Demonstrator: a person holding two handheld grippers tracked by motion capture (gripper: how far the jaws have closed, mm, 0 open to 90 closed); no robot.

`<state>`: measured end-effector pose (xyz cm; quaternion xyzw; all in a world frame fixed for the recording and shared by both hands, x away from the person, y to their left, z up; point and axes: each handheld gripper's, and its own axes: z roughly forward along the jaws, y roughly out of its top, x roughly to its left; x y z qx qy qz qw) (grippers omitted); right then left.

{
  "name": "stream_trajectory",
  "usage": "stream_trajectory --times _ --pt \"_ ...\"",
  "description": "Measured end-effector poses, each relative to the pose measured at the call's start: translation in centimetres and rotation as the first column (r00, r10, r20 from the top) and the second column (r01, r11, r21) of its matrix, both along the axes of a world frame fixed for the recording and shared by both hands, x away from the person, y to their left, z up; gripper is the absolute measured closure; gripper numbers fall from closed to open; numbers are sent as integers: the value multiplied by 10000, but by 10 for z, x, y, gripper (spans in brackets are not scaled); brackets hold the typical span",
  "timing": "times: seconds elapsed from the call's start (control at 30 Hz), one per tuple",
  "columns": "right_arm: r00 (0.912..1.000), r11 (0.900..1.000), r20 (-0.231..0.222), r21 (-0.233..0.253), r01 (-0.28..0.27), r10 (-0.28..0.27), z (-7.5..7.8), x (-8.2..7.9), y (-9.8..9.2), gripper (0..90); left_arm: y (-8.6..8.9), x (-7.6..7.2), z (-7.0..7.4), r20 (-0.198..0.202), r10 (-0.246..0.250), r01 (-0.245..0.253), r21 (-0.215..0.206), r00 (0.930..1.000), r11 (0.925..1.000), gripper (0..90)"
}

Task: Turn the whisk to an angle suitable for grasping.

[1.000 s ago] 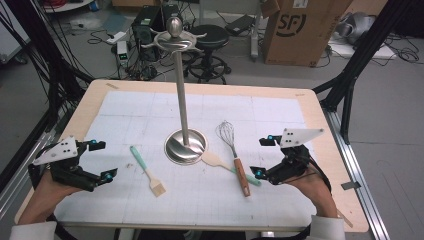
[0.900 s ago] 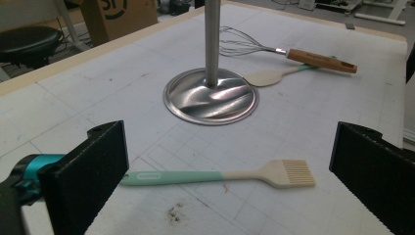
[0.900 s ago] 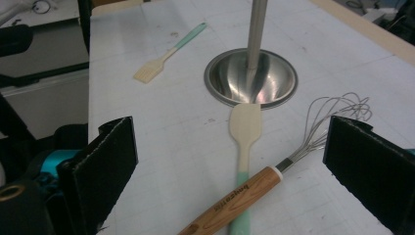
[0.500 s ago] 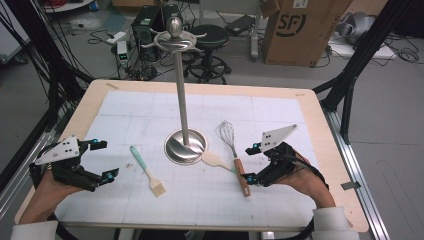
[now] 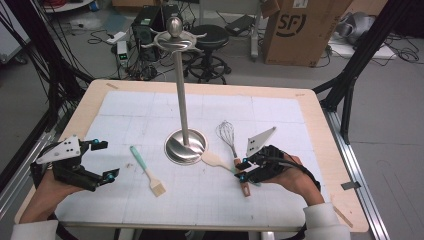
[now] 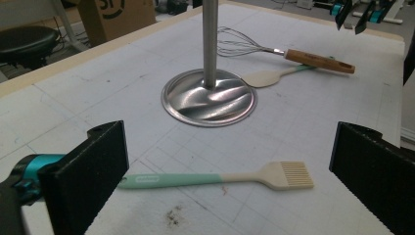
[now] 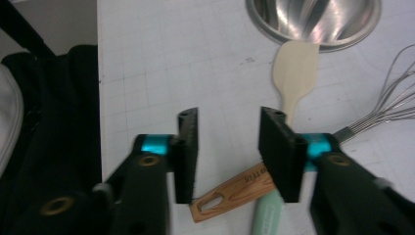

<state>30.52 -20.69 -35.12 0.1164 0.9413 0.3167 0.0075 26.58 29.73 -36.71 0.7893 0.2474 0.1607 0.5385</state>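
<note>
A steel stand [image 5: 185,146] with hooks on top rises from mid-table. To its right lie a wire whisk [image 5: 228,135] with a wooden handle and a cream spatula [image 5: 214,159] with a mint handle. My right gripper [image 5: 241,169] hovers open over the end of the whisk handle [image 7: 235,193], which lies between and below the jaws beside the spatula [image 7: 295,68]. A mint-handled pastry brush [image 5: 148,173] lies left of the stand. My left gripper [image 5: 107,159] is wide open at the left, pointing at the brush [image 6: 215,178], with nothing held.
The stand's round base [image 6: 209,98] sits just beyond the brush. A white grid mat [image 5: 280,120] covers the wooden table. Behind the table are a cardboard box [image 5: 300,30], a stool and cables on the floor.
My right gripper has moved left and lower, from the table's right side to above the whisk handle's end. The left gripper has stayed put.
</note>
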Motion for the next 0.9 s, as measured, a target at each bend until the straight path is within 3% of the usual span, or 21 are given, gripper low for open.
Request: stream_trajectory --times 0.27,0.57,0.9 --pt "9997 9985 -240 -543 73 -86 -11 2 11 892 1 -1 -1 -18 25 -25 27 10000 10000 16" --pt "9985 9947 -541 -1011 -161 106 -27 5 20 892 2 -1 -1 -31 45 -45 -14 10000 10000 17" --pt "9989 9799 -390 -1967 -325 254 -42 6 28 892 1 -1 -2 -41 32 -32 19 10000 10000 16"
